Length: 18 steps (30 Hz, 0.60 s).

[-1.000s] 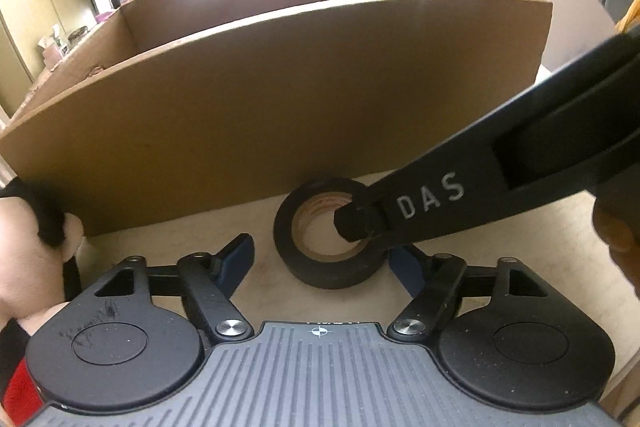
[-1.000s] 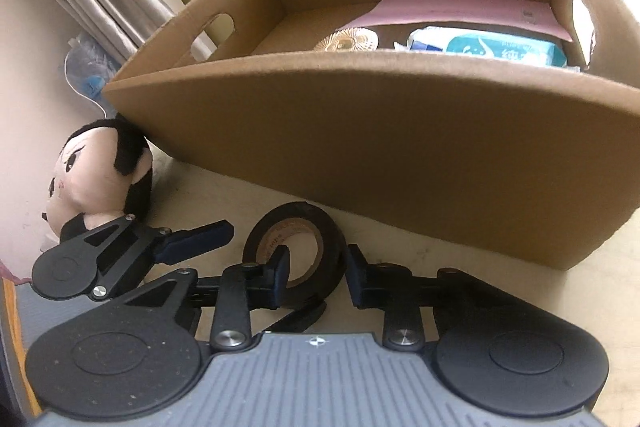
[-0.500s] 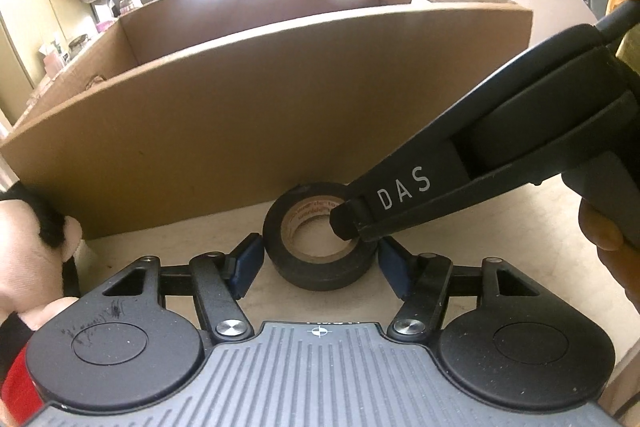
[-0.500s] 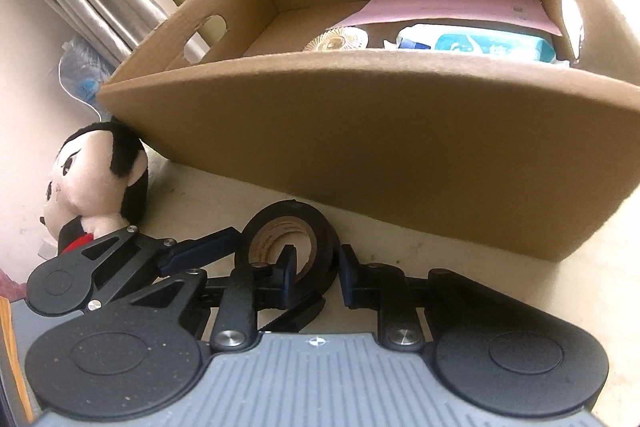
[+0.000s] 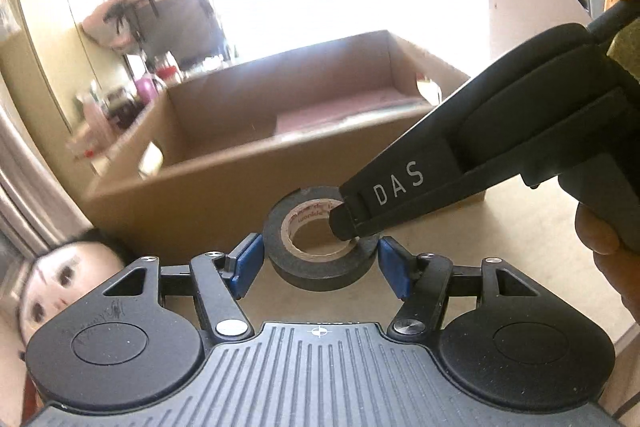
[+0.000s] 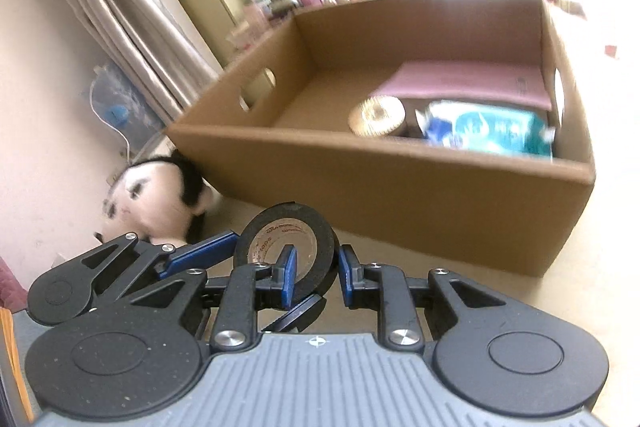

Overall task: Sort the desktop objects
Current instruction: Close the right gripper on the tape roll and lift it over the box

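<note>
The right gripper (image 6: 314,273) was clamped on the wall of the black electrical tape roll (image 6: 286,243), one pad through its core. The left gripper (image 5: 320,263) flanked the roll, apparently touching only its right side. The roll was held in front of the open brown cardboard box (image 6: 400,195).

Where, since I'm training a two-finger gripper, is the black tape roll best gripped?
Pinch the tape roll's wall: one finger through its open centre hole, the other outside, coming from the open face. The right gripper holds it so; the thin wall suits narrow jaws.
</note>
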Motion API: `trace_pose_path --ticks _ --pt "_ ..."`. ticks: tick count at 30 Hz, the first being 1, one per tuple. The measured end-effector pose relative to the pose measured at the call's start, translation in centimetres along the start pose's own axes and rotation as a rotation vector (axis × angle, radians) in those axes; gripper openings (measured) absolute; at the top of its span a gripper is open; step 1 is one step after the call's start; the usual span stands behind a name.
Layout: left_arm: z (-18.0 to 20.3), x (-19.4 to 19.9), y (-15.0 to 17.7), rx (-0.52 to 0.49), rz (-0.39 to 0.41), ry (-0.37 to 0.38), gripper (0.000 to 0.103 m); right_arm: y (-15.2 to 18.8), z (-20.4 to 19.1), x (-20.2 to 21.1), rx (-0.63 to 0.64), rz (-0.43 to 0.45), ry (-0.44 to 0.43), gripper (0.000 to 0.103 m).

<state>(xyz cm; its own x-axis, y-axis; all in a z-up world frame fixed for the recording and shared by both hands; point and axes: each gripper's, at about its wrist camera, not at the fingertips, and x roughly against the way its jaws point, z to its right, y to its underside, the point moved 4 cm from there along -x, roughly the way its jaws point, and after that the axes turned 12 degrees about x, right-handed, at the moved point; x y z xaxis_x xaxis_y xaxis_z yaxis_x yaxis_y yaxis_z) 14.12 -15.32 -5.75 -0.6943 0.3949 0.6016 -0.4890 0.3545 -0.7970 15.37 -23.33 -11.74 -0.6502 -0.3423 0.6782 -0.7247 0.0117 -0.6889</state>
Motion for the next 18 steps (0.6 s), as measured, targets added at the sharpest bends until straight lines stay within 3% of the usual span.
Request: trace_pose_path --ticks 8,18 --pt "0.0 2.5 -3.1 -0.035 0.120 -0.029 0.064 -3.3 -0.8 2.8 0.033 0.096 -0.009 0.025" --pt "-0.1 1.0 -7.5 -0.097 0.179 -0.049 0.063 -8.2 0.7 2.4 0.025 0.127 -0.015 0.025"
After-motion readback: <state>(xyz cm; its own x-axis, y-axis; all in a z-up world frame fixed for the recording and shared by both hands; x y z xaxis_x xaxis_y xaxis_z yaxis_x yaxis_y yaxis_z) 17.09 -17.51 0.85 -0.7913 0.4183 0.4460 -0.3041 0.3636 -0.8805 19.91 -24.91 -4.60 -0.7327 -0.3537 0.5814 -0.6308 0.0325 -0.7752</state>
